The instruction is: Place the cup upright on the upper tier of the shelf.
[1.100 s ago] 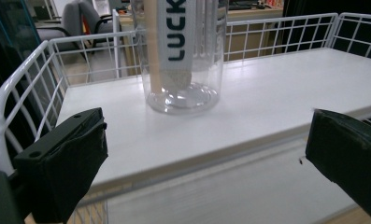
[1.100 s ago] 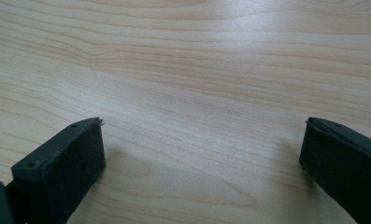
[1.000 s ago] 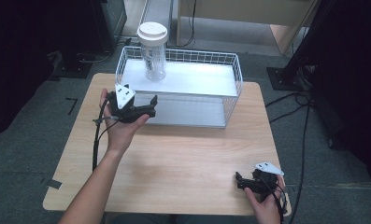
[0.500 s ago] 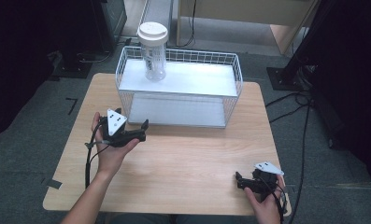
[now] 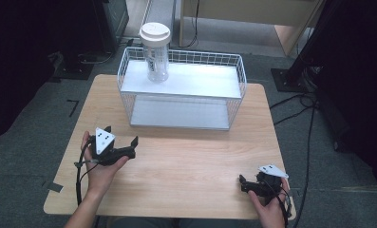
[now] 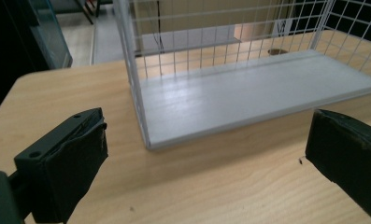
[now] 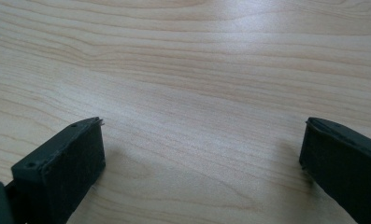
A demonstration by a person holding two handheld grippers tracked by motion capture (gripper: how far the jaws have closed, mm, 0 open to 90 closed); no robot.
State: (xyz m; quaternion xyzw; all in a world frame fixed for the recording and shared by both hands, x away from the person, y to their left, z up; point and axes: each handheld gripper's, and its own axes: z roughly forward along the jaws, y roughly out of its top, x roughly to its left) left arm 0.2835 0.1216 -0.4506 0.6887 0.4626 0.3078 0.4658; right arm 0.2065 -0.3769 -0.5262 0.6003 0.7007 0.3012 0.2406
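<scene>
Behind left tongs, well apart: bottle on rack.

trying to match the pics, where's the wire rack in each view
High view: rack at the table's far middle, a cup on its top shelf.
Left gripper view: rack's lower shelf and mesh corner at upper centre-right.
Right gripper view: not in it.
Shared landmark: the wooden table.

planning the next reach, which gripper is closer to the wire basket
Left. The left gripper sits just in front of the wire basket, near its front left corner, jaws open. The right gripper is far back at the table's near right edge.
</scene>
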